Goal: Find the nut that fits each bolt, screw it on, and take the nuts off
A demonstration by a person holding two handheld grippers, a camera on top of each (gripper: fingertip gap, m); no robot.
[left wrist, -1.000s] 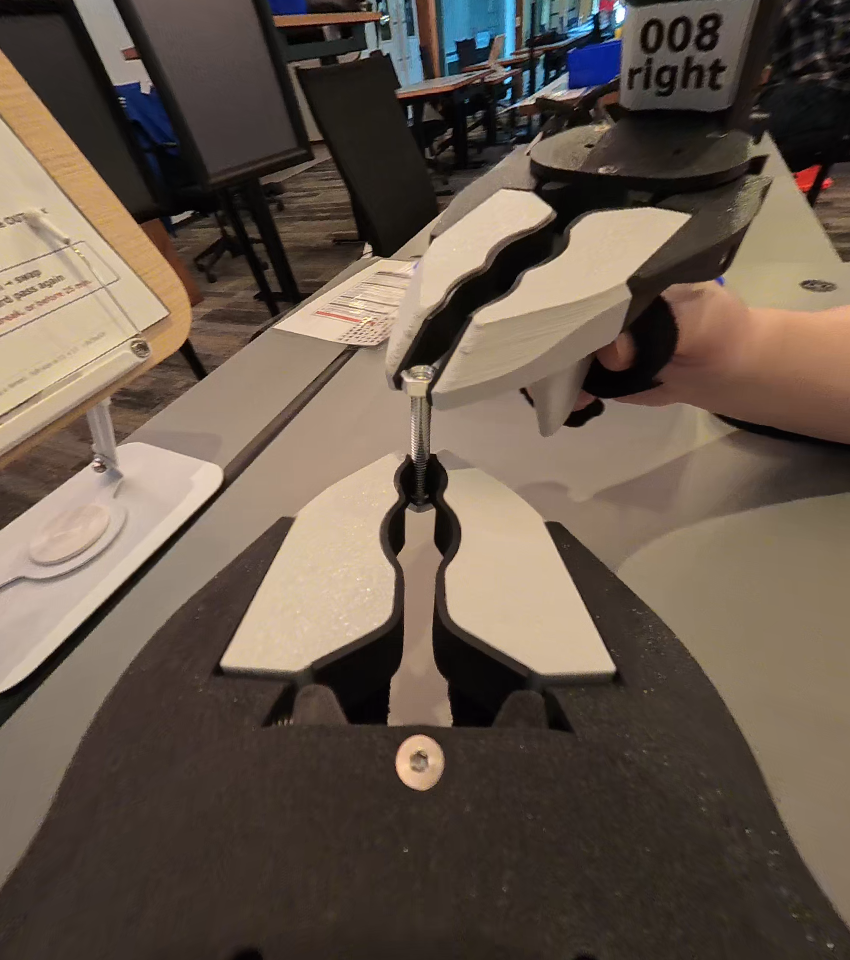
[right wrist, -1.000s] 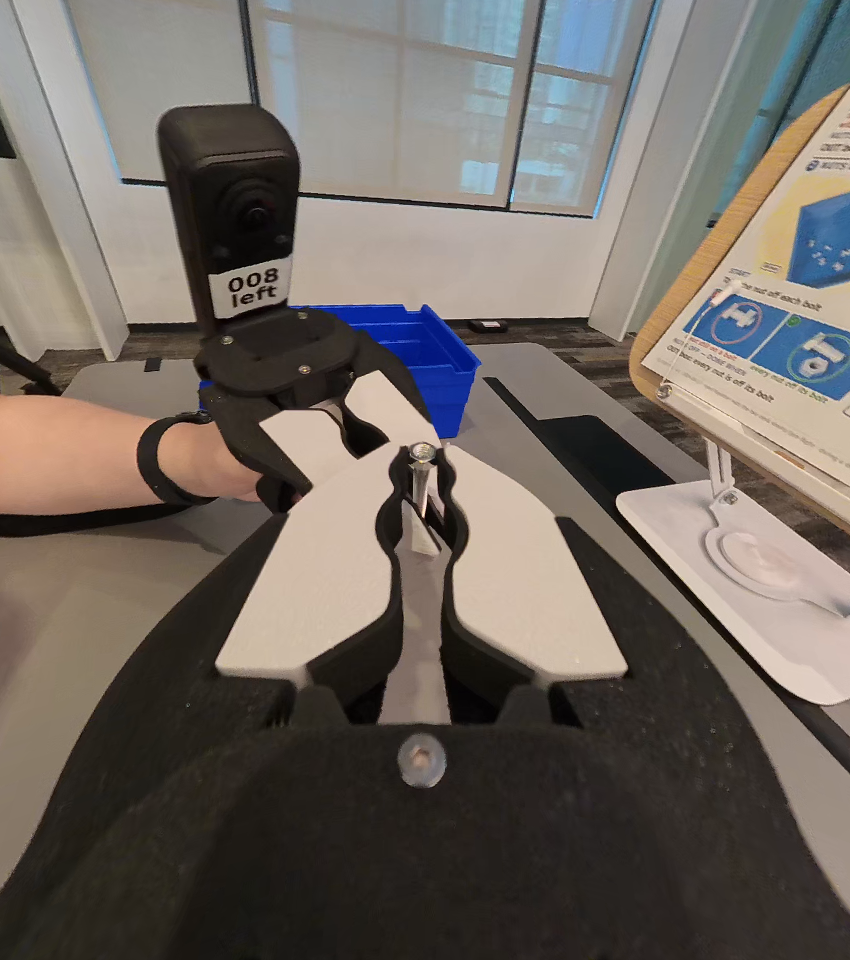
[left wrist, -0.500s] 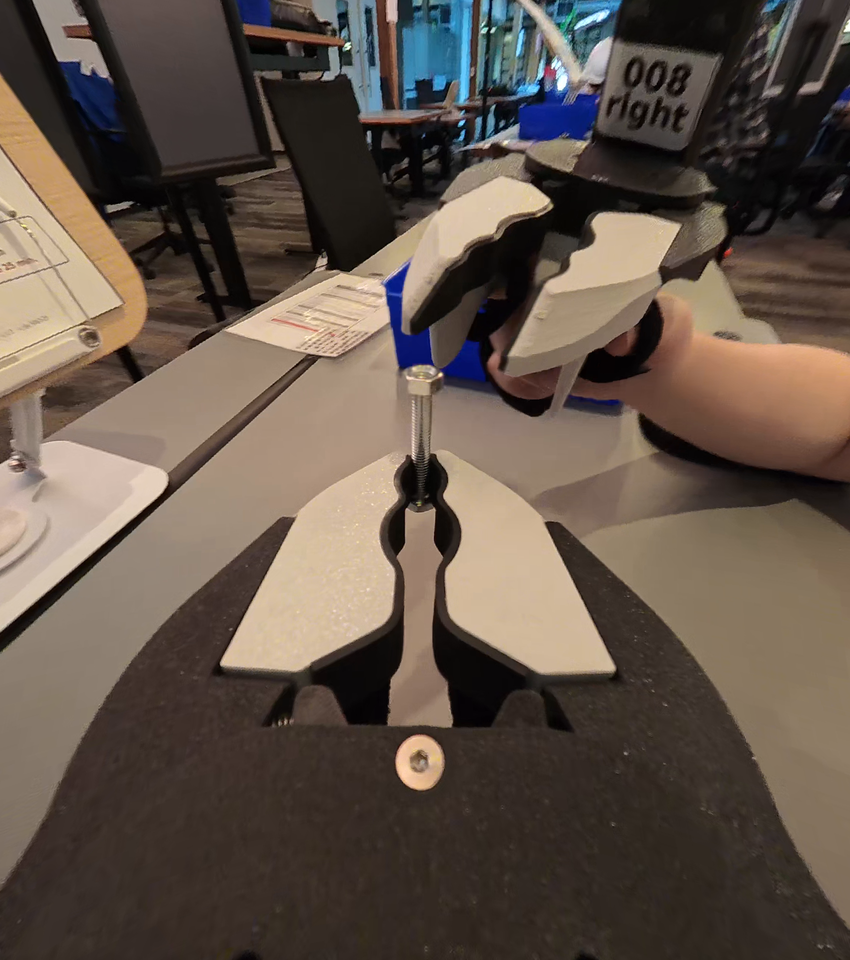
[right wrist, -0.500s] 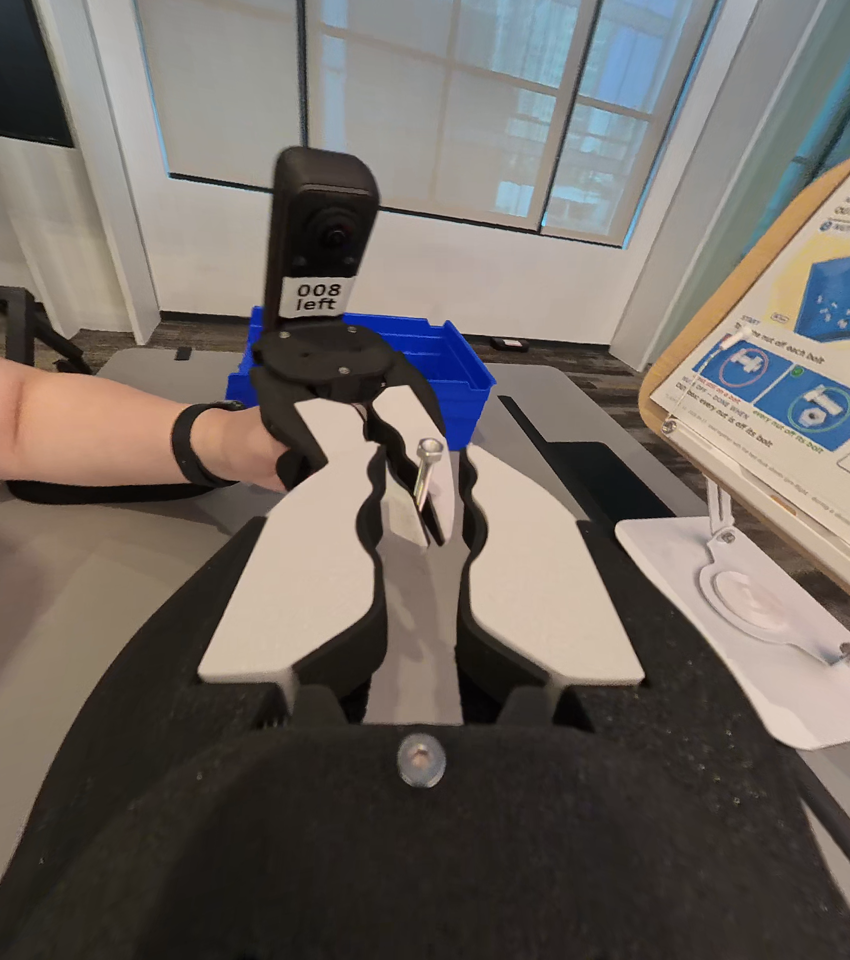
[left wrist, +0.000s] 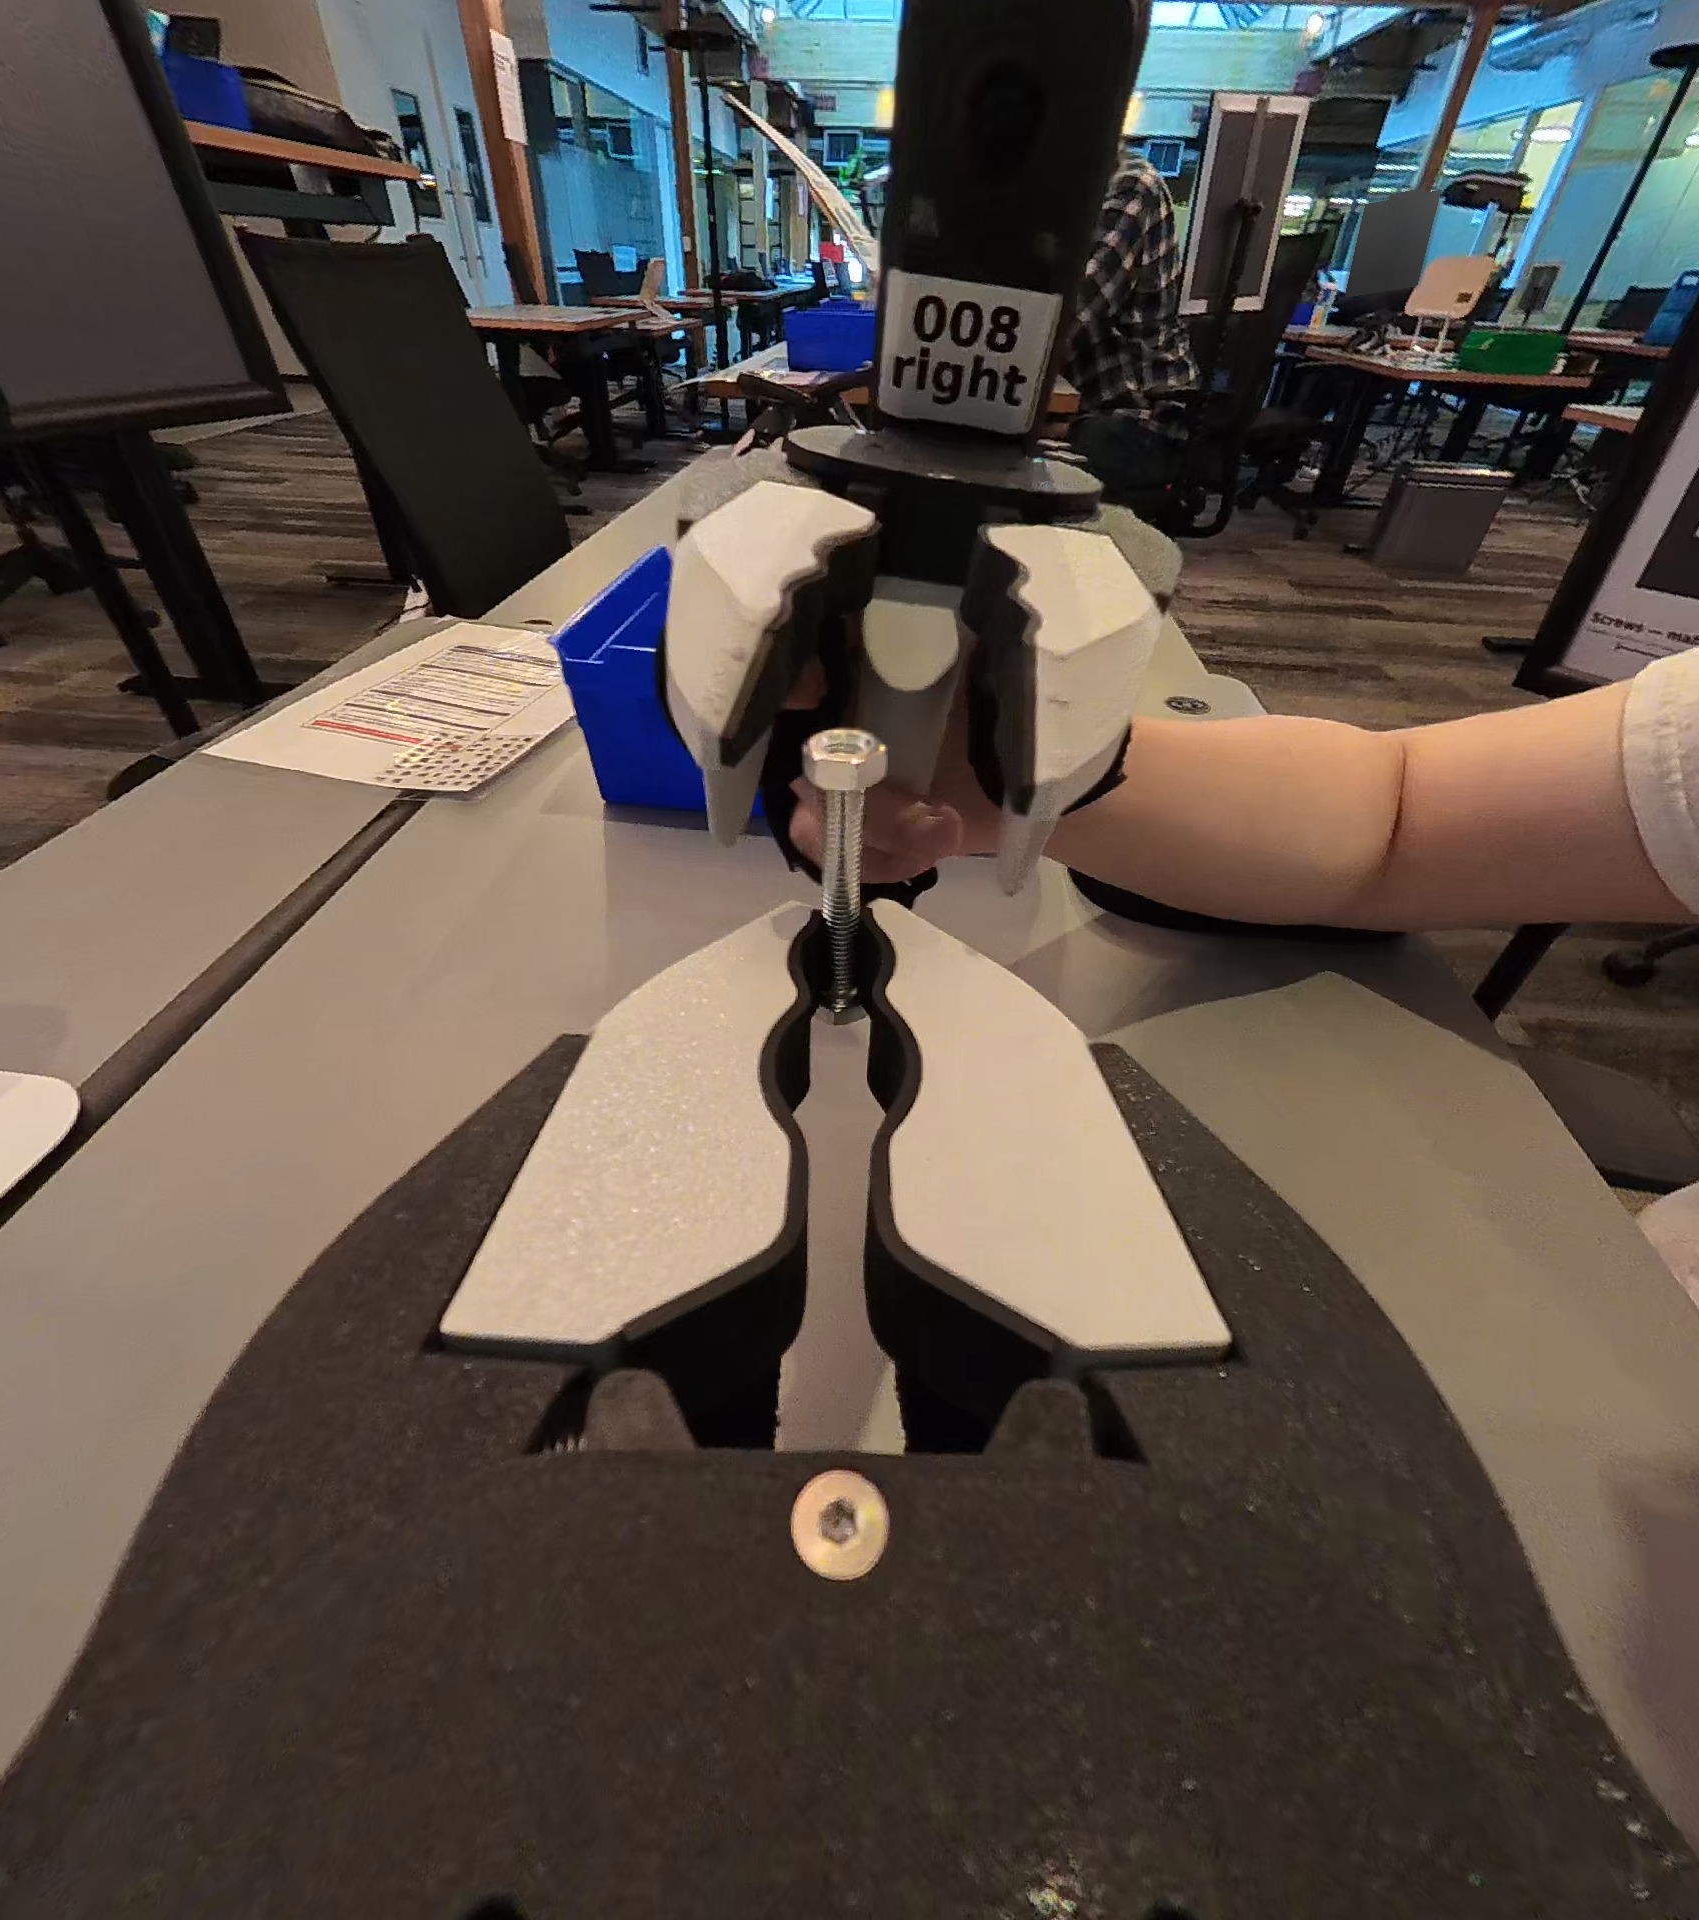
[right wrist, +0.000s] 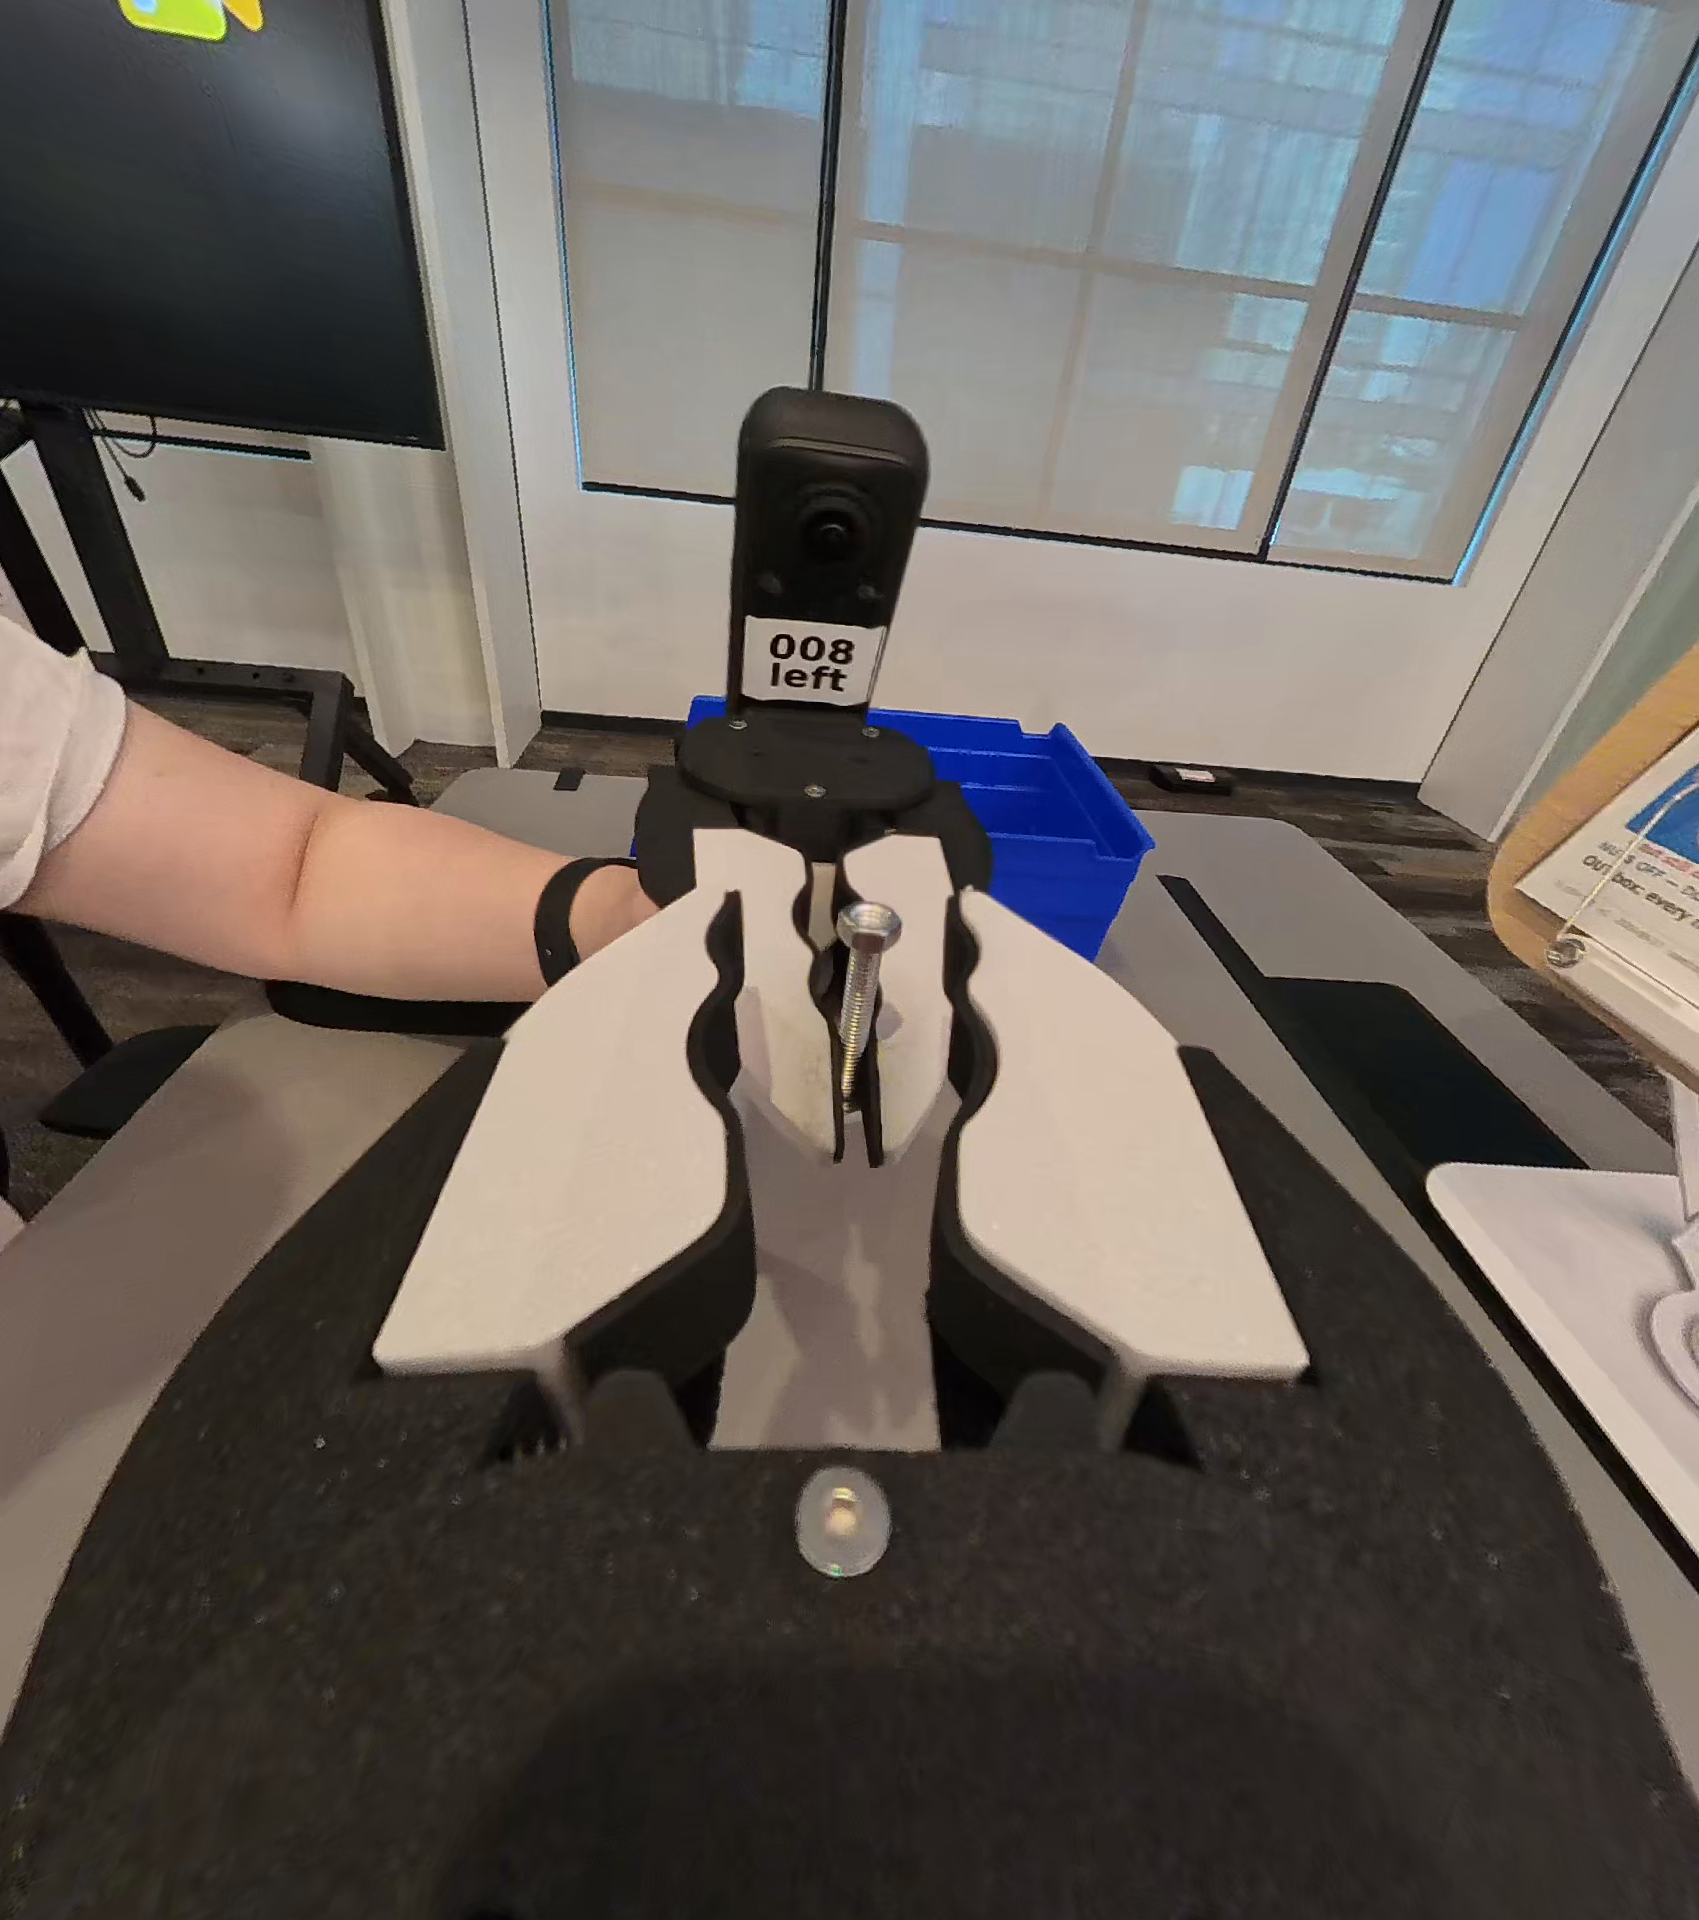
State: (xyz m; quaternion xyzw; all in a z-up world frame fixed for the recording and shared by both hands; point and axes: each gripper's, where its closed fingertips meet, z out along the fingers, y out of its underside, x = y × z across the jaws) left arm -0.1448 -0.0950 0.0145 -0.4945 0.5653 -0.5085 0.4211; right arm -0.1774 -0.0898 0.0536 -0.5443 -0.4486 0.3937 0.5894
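Note:
My left gripper [left wrist: 843, 920] is shut on the lower end of a silver hex-head bolt [left wrist: 842, 831] and holds it upright above the grey table [left wrist: 305, 987]. Whether a nut sits at the grip I cannot tell. My right gripper [left wrist: 871, 857] faces it from just behind the bolt head, open and empty. In the right wrist view my right gripper [right wrist: 845, 899] stands open on either side of the bolt [right wrist: 860, 997]. The left gripper [right wrist: 855, 1148] pinches the bolt from the far side. Neither right finger touches the bolt.
A blue bin [left wrist: 616, 707] stands on the table behind the grippers and also shows in the right wrist view [right wrist: 1032, 821]. A printed sheet [left wrist: 450, 696] lies beside it. An instruction board [right wrist: 1655, 831] on a white base [right wrist: 1603, 1299] stands at the table's side. Tip to tip, the grippers are about 5 cm apart.
My right gripper let go of the bolt head, opened wide and drew back. The left gripper kept the bolt and turned to face the right gripper squarely.

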